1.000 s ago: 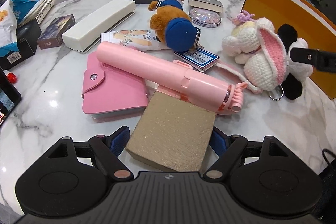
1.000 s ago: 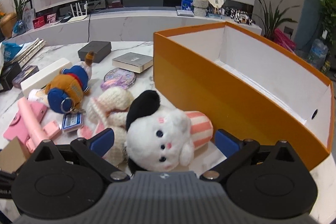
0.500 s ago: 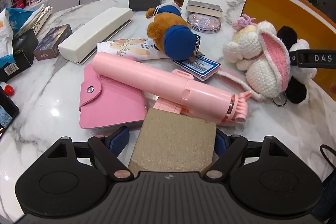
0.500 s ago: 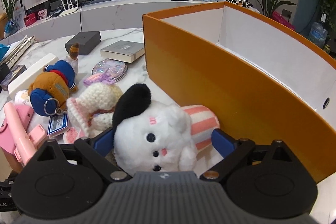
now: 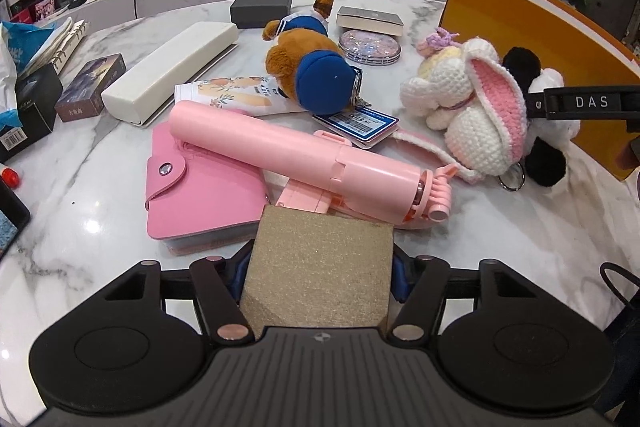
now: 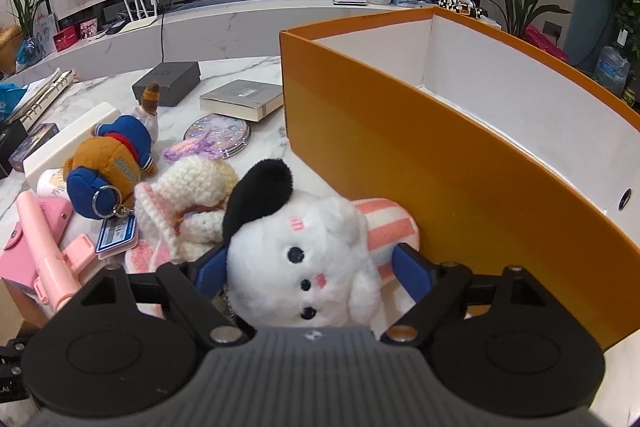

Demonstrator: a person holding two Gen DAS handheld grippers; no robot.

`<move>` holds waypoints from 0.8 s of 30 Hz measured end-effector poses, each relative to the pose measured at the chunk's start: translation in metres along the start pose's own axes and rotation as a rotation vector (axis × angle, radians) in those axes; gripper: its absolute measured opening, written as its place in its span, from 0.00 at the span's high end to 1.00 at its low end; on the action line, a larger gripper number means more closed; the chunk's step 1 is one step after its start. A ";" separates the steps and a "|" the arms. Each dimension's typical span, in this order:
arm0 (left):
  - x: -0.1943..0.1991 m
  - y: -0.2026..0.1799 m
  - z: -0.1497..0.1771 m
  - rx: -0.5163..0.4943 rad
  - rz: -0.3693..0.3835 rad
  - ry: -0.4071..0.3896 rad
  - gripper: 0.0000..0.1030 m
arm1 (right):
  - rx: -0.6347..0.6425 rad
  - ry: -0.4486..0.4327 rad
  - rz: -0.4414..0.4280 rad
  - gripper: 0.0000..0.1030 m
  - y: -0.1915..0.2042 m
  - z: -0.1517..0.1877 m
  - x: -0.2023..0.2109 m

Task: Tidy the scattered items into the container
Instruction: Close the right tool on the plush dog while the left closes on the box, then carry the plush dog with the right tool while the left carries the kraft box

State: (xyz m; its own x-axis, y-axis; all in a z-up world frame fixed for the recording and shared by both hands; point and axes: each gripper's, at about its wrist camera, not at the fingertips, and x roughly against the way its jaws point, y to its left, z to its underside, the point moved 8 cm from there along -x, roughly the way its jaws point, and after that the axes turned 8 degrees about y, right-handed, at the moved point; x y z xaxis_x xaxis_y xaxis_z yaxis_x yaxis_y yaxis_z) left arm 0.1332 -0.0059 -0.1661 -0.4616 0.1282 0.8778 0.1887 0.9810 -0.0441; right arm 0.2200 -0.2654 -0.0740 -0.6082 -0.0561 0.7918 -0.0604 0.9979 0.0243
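**Q:** How far along were you at this entry?

**A:** Early, by my reading. The orange box (image 6: 460,163) stood at the right of the bench (image 5: 80,163), and the part of its white interior that showed held nothing; the floor of it was mostly hidden. Everything else lay outside it.

**Q:** What did you have in the jaws?

**A:** Your left gripper (image 5: 320,275) had its jaws narrowed against the sides of the gold box (image 5: 320,263); it looked gripped, with its far edge just beside the pink selfie stick (image 5: 296,155). Whether it was off the bench, I could not tell. Your right gripper (image 6: 312,267) sat astride the white plush dog (image 6: 304,255), jaws wide, with a gap at the right pad; not closed on it, as far as I could judge. The dog lay near the orange wall, touching the crocheted bunny (image 6: 192,199).

**Q:** What was left?

**A:** Nearly all of it: the pink wallet (image 5: 200,195), the selfie stick, the brown plush (image 5: 308,67), the bunny, the glitter compact (image 5: 370,45), the tagged card (image 5: 356,123), plus the two you were on. Both needed carrying over the box's tall wall.
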 end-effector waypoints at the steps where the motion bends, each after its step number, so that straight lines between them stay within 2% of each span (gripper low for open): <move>1: 0.001 -0.001 0.001 0.000 0.006 0.000 0.30 | 0.001 0.000 -0.005 0.19 0.000 0.001 0.001; 9: 0.004 -0.007 0.002 0.010 0.060 0.004 0.30 | 0.007 0.000 -0.036 0.30 0.001 0.004 0.010; 24: 0.021 -0.008 -0.003 0.012 0.069 -0.030 0.30 | 0.006 -0.021 -0.057 0.33 -0.005 0.007 0.036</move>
State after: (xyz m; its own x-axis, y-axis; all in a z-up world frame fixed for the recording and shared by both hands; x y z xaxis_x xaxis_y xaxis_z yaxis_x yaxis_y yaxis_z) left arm 0.1241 -0.0114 -0.1458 -0.4732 0.2001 0.8579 0.2106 0.9713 -0.1104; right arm 0.1927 -0.2722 -0.0505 -0.6198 -0.1139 0.7765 -0.1000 0.9928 0.0658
